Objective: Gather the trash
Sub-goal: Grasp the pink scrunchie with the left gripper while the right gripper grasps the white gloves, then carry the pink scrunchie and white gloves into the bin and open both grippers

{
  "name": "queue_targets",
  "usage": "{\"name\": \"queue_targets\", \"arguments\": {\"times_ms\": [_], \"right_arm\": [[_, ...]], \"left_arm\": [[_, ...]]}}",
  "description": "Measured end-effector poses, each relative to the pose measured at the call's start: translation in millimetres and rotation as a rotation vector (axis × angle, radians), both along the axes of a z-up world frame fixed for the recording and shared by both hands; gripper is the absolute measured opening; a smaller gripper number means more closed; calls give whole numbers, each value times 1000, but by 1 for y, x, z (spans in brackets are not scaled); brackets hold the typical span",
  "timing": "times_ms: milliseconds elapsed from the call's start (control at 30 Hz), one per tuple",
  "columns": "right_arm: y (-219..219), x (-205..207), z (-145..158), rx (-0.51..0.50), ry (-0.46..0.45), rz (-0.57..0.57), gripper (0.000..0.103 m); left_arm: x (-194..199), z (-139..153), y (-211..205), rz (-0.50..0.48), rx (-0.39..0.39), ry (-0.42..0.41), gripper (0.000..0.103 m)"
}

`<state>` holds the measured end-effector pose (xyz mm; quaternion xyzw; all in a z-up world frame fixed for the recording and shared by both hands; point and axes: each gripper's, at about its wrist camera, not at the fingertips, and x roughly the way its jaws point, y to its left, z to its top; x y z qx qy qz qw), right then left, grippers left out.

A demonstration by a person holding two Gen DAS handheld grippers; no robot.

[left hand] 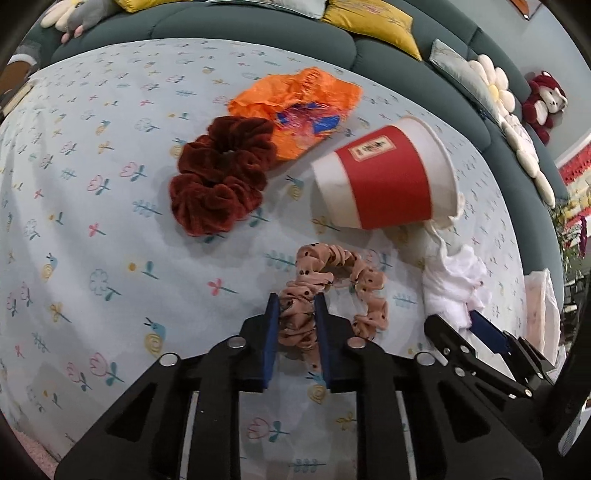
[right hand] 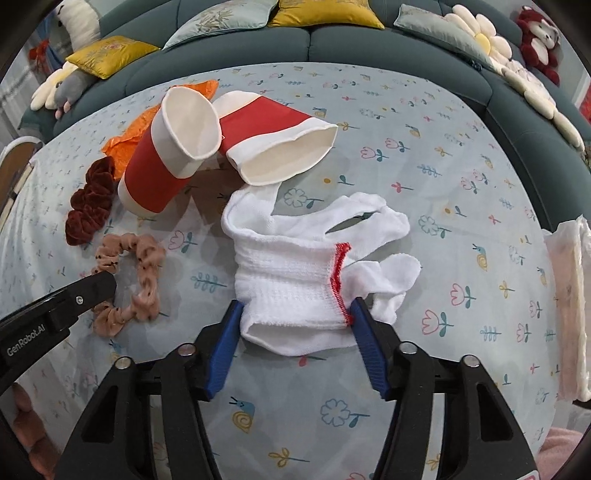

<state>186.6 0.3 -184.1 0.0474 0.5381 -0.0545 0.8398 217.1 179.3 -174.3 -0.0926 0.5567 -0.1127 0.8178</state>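
Seen from two wrist cameras angled down onto a bed spread with a pale blue sheet (left hand: 110, 206) printed with small flowers and snails. Left gripper (left hand: 297, 314) low in its own view, blue pads drawn close together and clamped on one side of a peach scrunchie with dark dots (left hand: 332, 291), fabric bunched between them, the rest of the loop lying flat on the sheet. Just beyond, a dark red velvet scrunchie (left hand: 221, 173), touching a crumpled orange wrapper (left hand: 295, 103) with blue print. To the right of that, a red and white paper cup (left hand: 384, 173) on its side, mouth towards the right. Right gripper (right hand: 295, 314) with jaws standing apart on either side of the cuff of a white glove with red stitching (right hand: 295, 273); the right pad touching the red-stitched edge, the left pad at the opposite edge, the cuff not visibly squeezed. Glove fingers spread away from the camera across the sheet. In the right wrist view, beyond the glove, a second paper cup (right hand: 280, 147) lying on its side with its flattened mouth towards the camera, its rim by the glove, and the first cup leaning against it at the left. Padded teal surround (right hand: 332, 44) at the far edge of the bed, with yellow cushions (right hand: 325, 14), flower-shaped pillows (right hand: 480, 33) and a red plush bear (right hand: 535, 40).
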Motion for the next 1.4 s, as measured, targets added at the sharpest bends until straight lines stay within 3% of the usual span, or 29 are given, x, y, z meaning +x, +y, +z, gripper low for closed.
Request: {"name": "queue_targets", "arguments": {"times_ms": [133, 167, 533, 1033, 1400], "right_arm": [[-9, -4, 3, 8, 7, -16, 20], [-12, -5, 4, 19, 12, -18, 16], [-42, -37, 46, 43, -68, -54, 15], [-130, -107, 126, 52, -251, -169, 15], [-205, -157, 152, 36, -325, -278, 15]], "left_arm": [[-6, 2, -6, -16, -9, 1, 16], [-8, 3, -7, -19, -10, 2, 15], [-39, 33, -46, -82, -12, -38, 14], [-88, 112, -153, -252, -68, -170, 14], [-124, 145, -236, -390, -40, -247, 14]]}}
